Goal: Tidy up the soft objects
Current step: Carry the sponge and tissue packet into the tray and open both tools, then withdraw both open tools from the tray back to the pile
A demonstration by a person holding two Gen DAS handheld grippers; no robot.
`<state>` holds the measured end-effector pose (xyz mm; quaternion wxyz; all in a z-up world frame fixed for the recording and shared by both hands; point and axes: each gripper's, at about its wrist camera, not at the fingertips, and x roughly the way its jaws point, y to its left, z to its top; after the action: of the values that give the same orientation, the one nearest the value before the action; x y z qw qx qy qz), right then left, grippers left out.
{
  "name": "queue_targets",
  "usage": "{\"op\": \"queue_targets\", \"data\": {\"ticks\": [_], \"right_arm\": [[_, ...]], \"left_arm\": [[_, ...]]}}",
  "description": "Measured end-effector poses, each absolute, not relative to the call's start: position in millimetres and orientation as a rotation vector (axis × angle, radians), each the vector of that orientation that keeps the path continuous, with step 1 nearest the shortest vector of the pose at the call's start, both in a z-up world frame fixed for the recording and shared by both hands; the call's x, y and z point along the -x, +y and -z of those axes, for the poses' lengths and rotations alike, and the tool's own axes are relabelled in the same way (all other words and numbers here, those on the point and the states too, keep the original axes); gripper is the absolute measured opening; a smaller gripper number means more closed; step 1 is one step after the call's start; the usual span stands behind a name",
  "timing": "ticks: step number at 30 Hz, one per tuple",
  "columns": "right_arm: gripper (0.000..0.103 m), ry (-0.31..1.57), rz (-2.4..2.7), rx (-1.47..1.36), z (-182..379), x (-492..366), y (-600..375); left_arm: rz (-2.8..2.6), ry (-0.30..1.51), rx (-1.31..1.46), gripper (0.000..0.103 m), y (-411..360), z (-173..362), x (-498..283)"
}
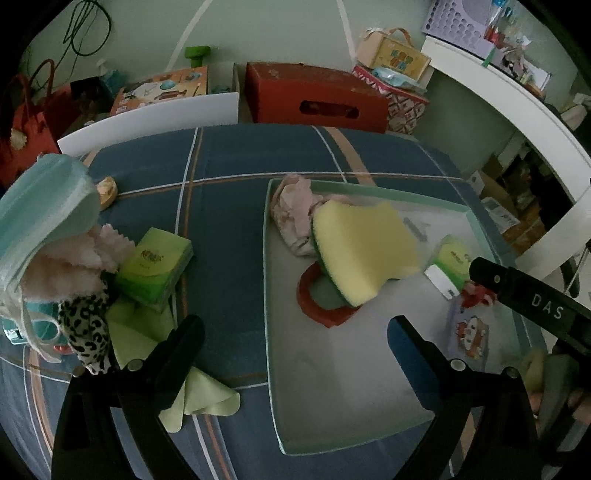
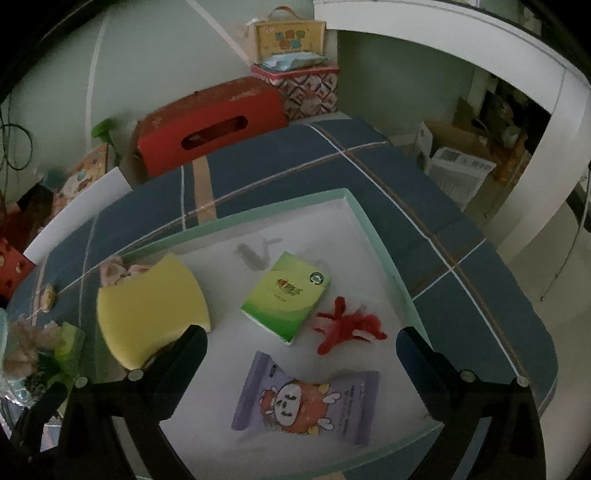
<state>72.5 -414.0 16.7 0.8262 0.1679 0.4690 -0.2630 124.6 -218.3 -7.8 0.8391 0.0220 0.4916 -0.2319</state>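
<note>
Dim room: pale green wall [image 1: 280,33], white shelf [image 1: 491,96], blue plaid tablecloth [image 1: 229,206], red box [image 1: 314,94] behind.

Left gripper [image 1: 295,325]: jaws spread wide, nothing between the pads, both black fingers [image 1: 177,343] angled steeply downward. Left finger outside the tray [image 1: 275,424], over the cloth-covered table; right finger inside the tray's left rim, above its bare floor.

Right gripper [image 2: 301,345]: jaws likewise fully apart, empty, pitched steeply down over the tray's interior. Fingers [image 2: 188,350] clear of the floor, touching nothing. Seen from the left wrist view as a black bar entering over the tray's right side, a hand [image 1: 576,402] partly visible behind it, gripping the handle.
</note>
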Motion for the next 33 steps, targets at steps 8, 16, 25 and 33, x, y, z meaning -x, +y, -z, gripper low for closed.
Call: {"op": "queue_targets", "data": {"ticks": [8, 16, 25, 33], "right_arm": [[0.103, 0.943, 0.523, -0.347, -34.7, -65.1, -396.4], [0.103, 0.912, 0.448, -0.351, -42.5, -59.5, -370.7], [0.103, 0.935, 0.330, -0.297, -39.1, -67.8, -328.4], [0.103, 0.962, 0.274, -0.267, -33.2, -79.5, -296.9]], "left_arm": [[0.519, 1.009, -0.010, 0.099, -204.9, -5.8, -114.9], [0.497, 1.020, -0.032, 0.099, -182.6, -14.9, -107.3], [0.428, 1.050, 0.031, 0.099, -138.0, -15.2, -101.8], [0.353, 1.053, 0.082, 0.099, -96.1, -15.5, -101.0]]}}
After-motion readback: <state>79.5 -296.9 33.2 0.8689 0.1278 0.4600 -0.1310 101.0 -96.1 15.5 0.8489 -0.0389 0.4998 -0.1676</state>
